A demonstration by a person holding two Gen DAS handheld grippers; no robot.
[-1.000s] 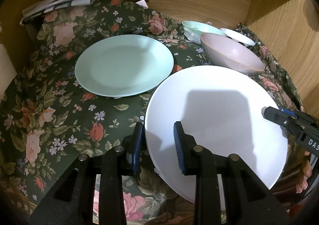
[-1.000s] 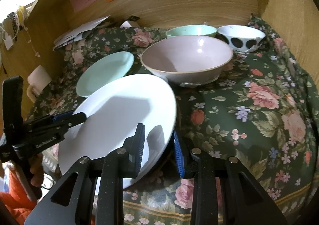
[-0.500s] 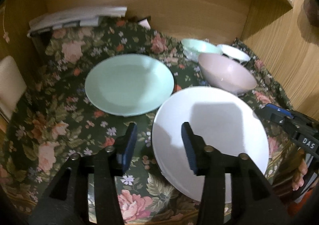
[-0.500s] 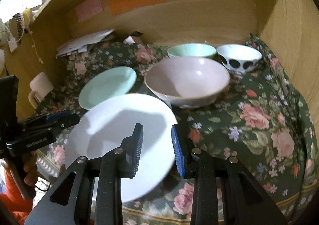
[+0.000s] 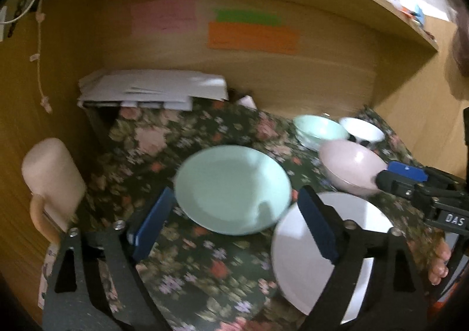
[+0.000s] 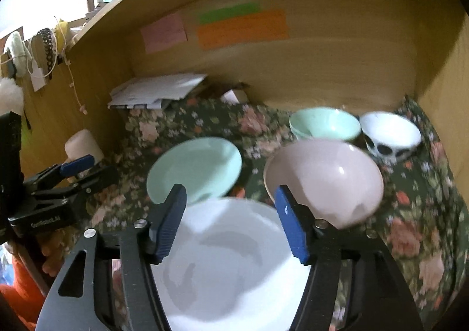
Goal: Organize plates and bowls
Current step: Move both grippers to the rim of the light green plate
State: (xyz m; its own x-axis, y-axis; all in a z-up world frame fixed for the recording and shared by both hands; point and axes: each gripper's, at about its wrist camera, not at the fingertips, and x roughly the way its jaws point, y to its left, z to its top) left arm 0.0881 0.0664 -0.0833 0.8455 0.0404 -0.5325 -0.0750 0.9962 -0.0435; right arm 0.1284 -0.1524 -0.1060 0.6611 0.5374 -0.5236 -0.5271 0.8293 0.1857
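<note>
Left wrist view: the left tongs (image 5: pixel 234 228) have just been spreading and stand wide apart, clamped on nothing. Between their blue pads lies the green plate (image 5: pixel 233 188), flat on the floral cloth (image 5: pixel 205 260) of the bench, face up at mid-frame. The white plate (image 5: pixel 302 260) lies flat at lower right, partly behind the right-hand finger, apart from the pads. Further back at right stand the pink bowl (image 5: pixel 350 166), green bowl (image 5: pixel 318 130) and spotted bowl (image 5: pixel 363 131), all mouths up. The right tongs (image 5: pixel 406 177) enter from the right edge. Papers (image 5: pixel 152 90) sit at upper left, a mug (image 5: pixel 52 175) at left.

Right wrist view: the right tongs (image 6: pixel 231 221) have just been opening; their pads stand apart, empty, above the white plate (image 6: pixel 228 266), which lies flat at bottom centre. Green plate (image 6: pixel 199 168) lies beyond, upper left of it; pink bowl (image 6: pixel 325 181) at right, upright, its rim overlapping the white plate's edge in frame. Green bowl (image 6: pixel 325 124) and spotted bowl (image 6: pixel 391 136) stand behind. Left tongs (image 6: pixel 77 168) show at the left edge.
</note>
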